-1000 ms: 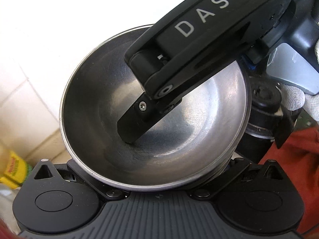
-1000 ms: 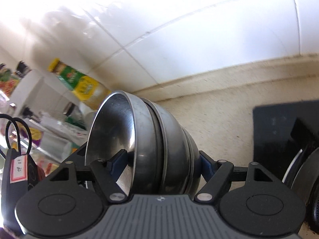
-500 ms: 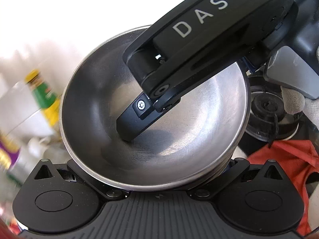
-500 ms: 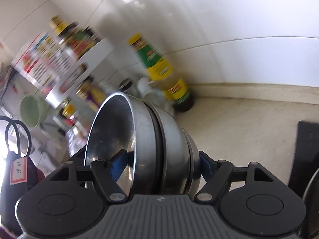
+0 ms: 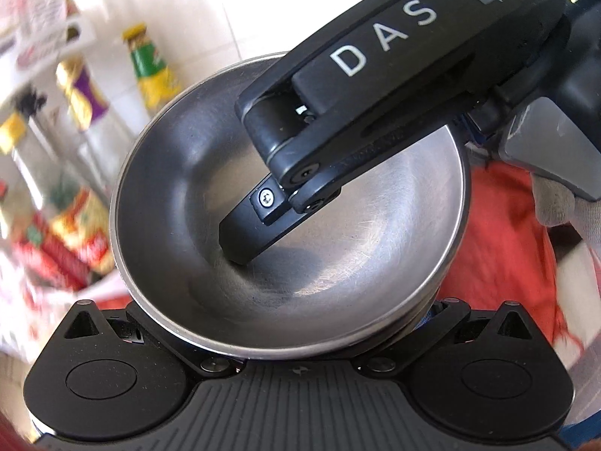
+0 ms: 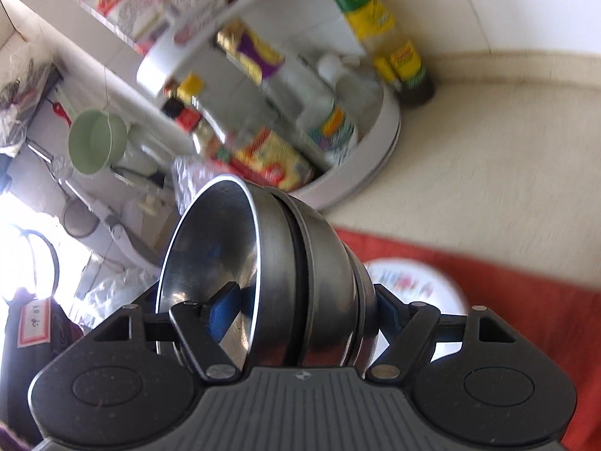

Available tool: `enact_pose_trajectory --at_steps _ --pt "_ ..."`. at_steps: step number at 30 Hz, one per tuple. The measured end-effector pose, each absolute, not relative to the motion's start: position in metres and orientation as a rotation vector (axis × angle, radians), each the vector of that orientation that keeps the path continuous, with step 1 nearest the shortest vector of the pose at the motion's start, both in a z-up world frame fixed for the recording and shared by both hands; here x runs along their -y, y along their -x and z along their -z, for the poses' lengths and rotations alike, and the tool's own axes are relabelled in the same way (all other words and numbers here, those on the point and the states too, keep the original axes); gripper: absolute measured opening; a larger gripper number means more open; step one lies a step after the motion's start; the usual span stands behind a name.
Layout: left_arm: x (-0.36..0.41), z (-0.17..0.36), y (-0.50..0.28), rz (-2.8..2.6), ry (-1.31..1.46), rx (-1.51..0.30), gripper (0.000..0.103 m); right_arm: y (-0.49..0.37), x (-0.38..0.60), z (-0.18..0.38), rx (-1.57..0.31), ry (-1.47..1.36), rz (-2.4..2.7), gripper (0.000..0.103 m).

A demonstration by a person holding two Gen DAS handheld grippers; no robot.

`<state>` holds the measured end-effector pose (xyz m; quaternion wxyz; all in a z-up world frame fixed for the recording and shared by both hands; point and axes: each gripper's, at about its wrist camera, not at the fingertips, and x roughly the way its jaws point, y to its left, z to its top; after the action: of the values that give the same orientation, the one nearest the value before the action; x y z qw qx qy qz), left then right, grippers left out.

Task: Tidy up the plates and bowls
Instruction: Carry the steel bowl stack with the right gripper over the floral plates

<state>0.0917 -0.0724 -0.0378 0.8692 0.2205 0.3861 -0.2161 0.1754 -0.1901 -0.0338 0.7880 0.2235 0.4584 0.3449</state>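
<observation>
Where my two grippers meet, a nested stack of steel bowls [image 6: 278, 274] is held on edge above the counter, brushed metal with rolled rims, shallow and round; three shells show from the right wrist view. My right gripper [image 6: 300, 300] is closed part-way across the whole stack, one blue-padded finger [image 6: 225, 300] inside the innermost bowl, the other against the outermost base. From the left wrist view that same inner finger [image 5: 259, 225] presses the scuffed floor of the bowl. My left gripper [image 5: 296, 332] sits under the lower rim of the stack, its jaws set wide and hidden behind the metal; whether they grip I cannot tell. A gloved hand [image 5: 559, 206] holds the right tool. Below lies an orange-red cloth [image 6: 526, 282] bearing a white floral plate [image 6: 413, 282]. Beyond, on the beige counter [image 6: 488, 150], stands a white round rack [image 6: 375, 158] crowded with blurred bottles and packets, and a pale green cup [image 6: 97, 143] hangs to the left.
</observation>
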Motion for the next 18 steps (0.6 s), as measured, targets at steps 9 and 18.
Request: enact_pose_trajectory --at_steps 9,18 --pt "0.051 0.053 -0.057 0.428 -0.466 -0.879 0.103 -0.155 0.178 0.074 -1.022 -0.566 -0.737 0.072" --pt "0.048 0.075 -0.088 0.416 -0.473 -0.938 0.103 -0.163 0.184 0.104 -1.02 -0.61 -0.718 0.067"
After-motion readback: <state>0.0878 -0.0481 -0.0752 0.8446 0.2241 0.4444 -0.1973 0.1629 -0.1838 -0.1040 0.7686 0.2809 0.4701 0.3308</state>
